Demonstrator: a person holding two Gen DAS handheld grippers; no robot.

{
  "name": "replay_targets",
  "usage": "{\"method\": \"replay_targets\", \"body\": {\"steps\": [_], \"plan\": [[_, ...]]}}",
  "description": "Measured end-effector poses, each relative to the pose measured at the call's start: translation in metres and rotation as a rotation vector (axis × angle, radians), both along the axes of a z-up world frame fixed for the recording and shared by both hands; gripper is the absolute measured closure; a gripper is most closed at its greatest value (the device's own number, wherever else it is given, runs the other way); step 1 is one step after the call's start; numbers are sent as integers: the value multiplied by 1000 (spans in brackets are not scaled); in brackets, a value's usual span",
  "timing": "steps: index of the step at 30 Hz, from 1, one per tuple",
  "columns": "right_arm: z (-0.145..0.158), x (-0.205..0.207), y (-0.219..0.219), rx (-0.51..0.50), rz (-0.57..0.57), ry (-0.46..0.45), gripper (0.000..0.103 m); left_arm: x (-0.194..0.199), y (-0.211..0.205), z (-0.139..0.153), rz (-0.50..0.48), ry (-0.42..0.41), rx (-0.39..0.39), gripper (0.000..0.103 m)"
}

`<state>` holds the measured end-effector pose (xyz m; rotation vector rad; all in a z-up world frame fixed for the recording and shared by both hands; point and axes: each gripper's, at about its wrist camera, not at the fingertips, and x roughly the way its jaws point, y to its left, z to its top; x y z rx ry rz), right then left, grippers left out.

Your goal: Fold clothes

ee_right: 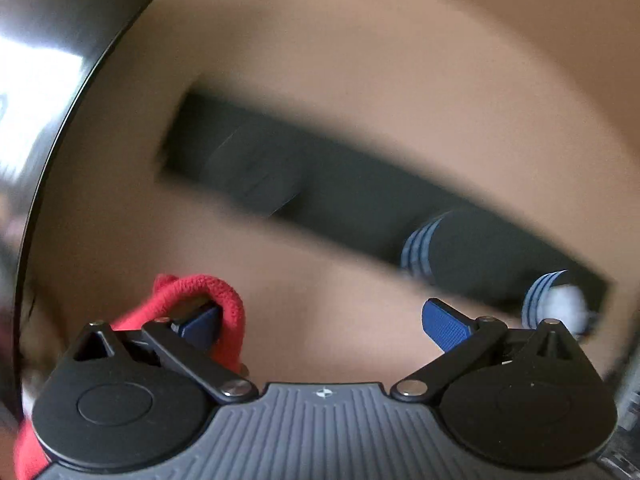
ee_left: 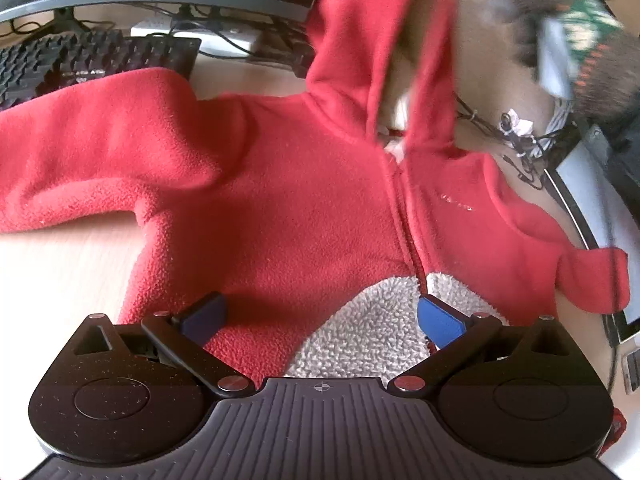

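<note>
A red fleece hoodie [ee_left: 280,184] lies spread on the light wooden table [ee_left: 52,272], one sleeve out to the left, its white fleecy lining [ee_left: 368,328] showing at the near hem. Its hood [ee_left: 360,40] is lifted up at the top. My left gripper [ee_left: 320,316] is open, low over the hem, its blue pads [ee_left: 438,326] either side of the lining. My right gripper [ee_right: 322,324] is open; a red fabric edge [ee_right: 224,312] is draped over its left finger. That view is blurred.
A black keyboard [ee_left: 80,64], a monitor base and cables [ee_left: 224,40] sit at the back of the table. More cables [ee_left: 516,136] and a screen edge [ee_left: 592,208] lie to the right. The right wrist view shows a dark bar [ee_right: 320,184] and striped dark socks [ee_right: 460,252].
</note>
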<state>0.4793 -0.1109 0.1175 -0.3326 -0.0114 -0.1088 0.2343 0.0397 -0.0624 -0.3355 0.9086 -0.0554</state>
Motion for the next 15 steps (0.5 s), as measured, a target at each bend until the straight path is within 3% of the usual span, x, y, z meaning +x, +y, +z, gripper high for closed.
{"method": "replay_targets", "body": {"steps": [3, 4, 6, 8, 12, 15], "plan": [[7, -21, -19, 43, -65, -117, 0, 2, -1, 0, 1, 5, 1, 0], [5, -16, -22, 31, -72, -78, 0, 4, -2, 0, 1, 7, 6, 0], [-2, 5, -24, -26, -58, 105, 0, 8, -6, 1, 6, 30, 27, 0], [-10, 11, -33, -16, -21, 235, 0, 13, -11, 2, 6, 60, 56, 0], [-18, -22, -56, 51, 69, 353, 0, 17, -15, 2, 10, 92, 87, 0], [-36, -52, -64, 176, 177, 543, 0, 19, -19, 1, 5, 104, 124, 0]]}}
